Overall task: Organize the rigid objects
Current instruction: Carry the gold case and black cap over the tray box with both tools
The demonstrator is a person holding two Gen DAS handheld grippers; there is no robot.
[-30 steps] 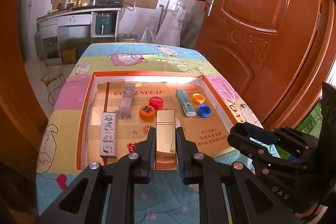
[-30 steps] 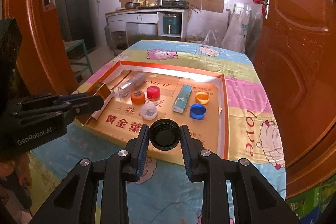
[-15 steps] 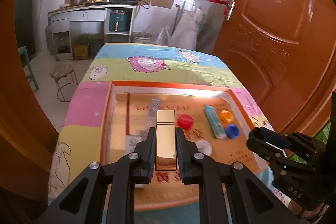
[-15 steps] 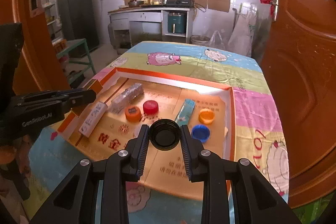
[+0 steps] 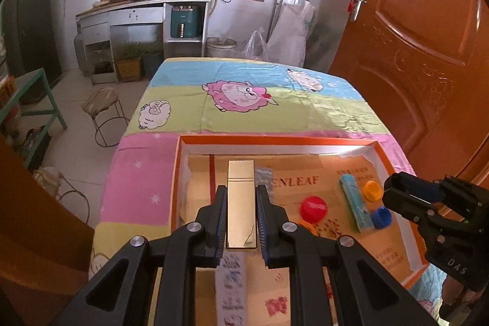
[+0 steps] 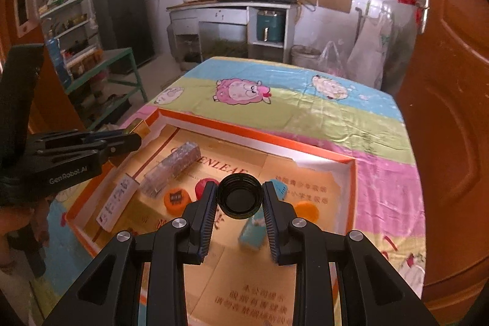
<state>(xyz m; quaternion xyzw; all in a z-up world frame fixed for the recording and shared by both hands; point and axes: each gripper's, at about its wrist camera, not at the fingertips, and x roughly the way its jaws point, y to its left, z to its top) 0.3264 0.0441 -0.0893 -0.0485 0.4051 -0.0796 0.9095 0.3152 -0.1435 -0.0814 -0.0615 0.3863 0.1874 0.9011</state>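
While your left tool [image 5: 241,222] clamps the gold box [image 5: 241,203] above the orange tray's [image 5: 175,179] left end, your right tool [image 6: 240,203] grips the black cap [image 6: 240,196] above the caps. Both are mid-carry; lower each into bare cardboard, clear of the tray walls.

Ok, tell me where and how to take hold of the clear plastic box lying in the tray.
Grip the clear plastic box across its two long side faces, near the middle, coming down from above. It lies flat and slanted on the tray floor, long and narrow, so turn the tool to span its width. The white printed box sits close by its near end, so the middle probably gives more room.
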